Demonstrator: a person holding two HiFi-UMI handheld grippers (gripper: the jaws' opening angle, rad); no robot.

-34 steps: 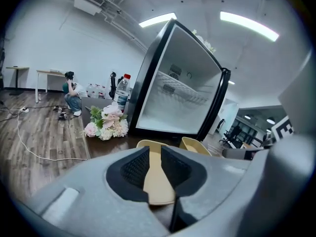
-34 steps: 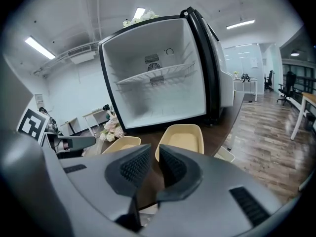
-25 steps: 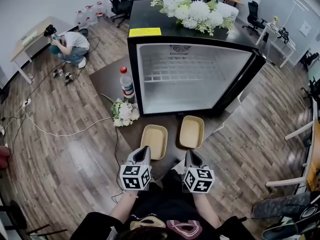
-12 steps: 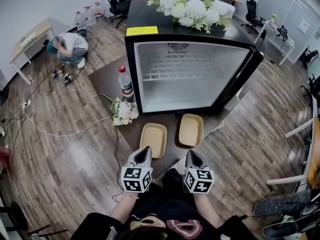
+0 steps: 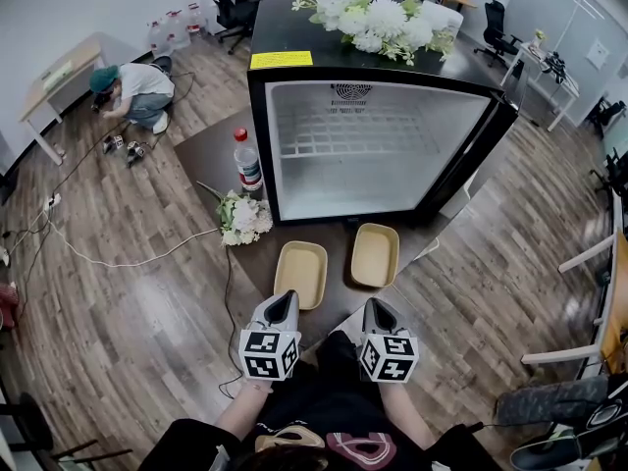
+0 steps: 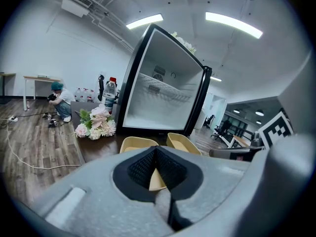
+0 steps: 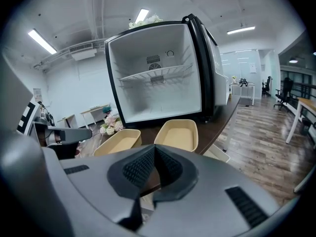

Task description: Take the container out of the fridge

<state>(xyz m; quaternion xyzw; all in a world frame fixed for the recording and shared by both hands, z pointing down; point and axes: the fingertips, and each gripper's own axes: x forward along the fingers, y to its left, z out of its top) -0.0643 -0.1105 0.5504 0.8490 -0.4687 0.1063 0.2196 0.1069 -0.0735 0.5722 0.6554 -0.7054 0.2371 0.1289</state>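
Left gripper fingers: pressed together, nothing between them; held low, close to the person's body.
Right gripper fingers: also closed and empty, beside the left one.
Risk, nearest: with the tips closed, any reach forward would likely shove a container rather than take it. The jaws need to part first.
Risk, table edge: the left container sits near the near edge of the table. A careless pull toward the body could tip it off.
Risk, mix-up: two look-alike containers are out, so a needless second pick is possible.
Left container: upright, empty, just ahead of the left gripper's tips and not touching them.
Right container: upright, empty, ahead of the right gripper and a little nearer the fridge.
Fridge: door open, wire shelf and floor bare. Both containers stand outside, in front of the opening.
Task, as judged: removal looks done.
Beyond: a bouquet and a bottle stand left of the fridge, well apart from the grippers.
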